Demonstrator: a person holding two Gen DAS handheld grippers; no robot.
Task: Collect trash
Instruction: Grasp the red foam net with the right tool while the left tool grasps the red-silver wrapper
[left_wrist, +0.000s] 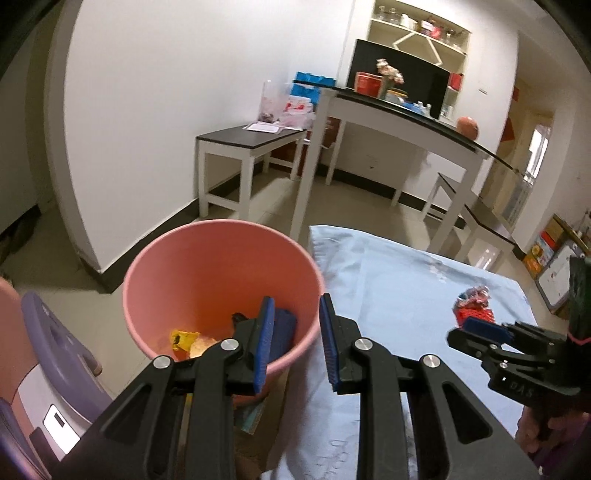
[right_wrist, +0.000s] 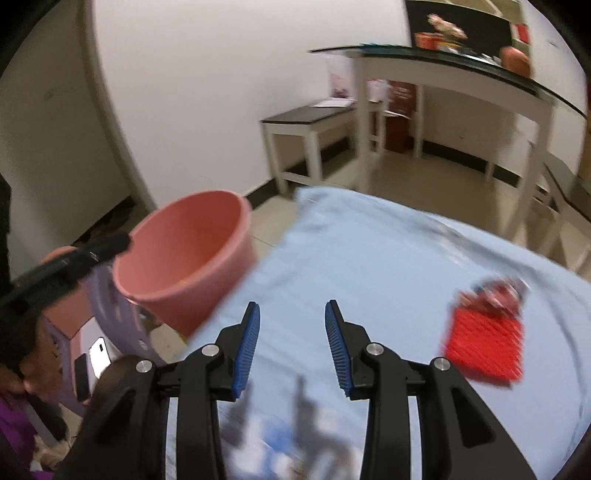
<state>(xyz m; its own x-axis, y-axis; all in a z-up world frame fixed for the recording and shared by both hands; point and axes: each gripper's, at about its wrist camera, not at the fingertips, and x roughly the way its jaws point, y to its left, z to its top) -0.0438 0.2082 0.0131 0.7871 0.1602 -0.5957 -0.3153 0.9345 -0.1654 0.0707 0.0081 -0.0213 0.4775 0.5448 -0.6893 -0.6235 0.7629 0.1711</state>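
I had the left gripper (left_wrist: 293, 343) hanging over the near rim of the pink bin (left_wrist: 221, 288), jaws parted and gripping nothing. Some scraps — a yellow wrapper (left_wrist: 183, 339) among them — already lay at the bottom of the bin.

The right gripper (right_wrist: 291, 345) was spread open too and empty, above the pale blue cloth (right_wrist: 369, 251). The red wrapper (right_wrist: 484, 339), crumpled at its far end, lay flat toward the right edge of the cloth, well apart from the bin at the left edge.

I judged 2 risks. A flat wrapper on soft fabric could slide ahead of the fingers, or I might pinch the cloth along with it and drag it up. The right view was blurred — I could easily misjudge the approach. And the carry crossed the whole cloth, so a weak pinch might drop it short of the bin.
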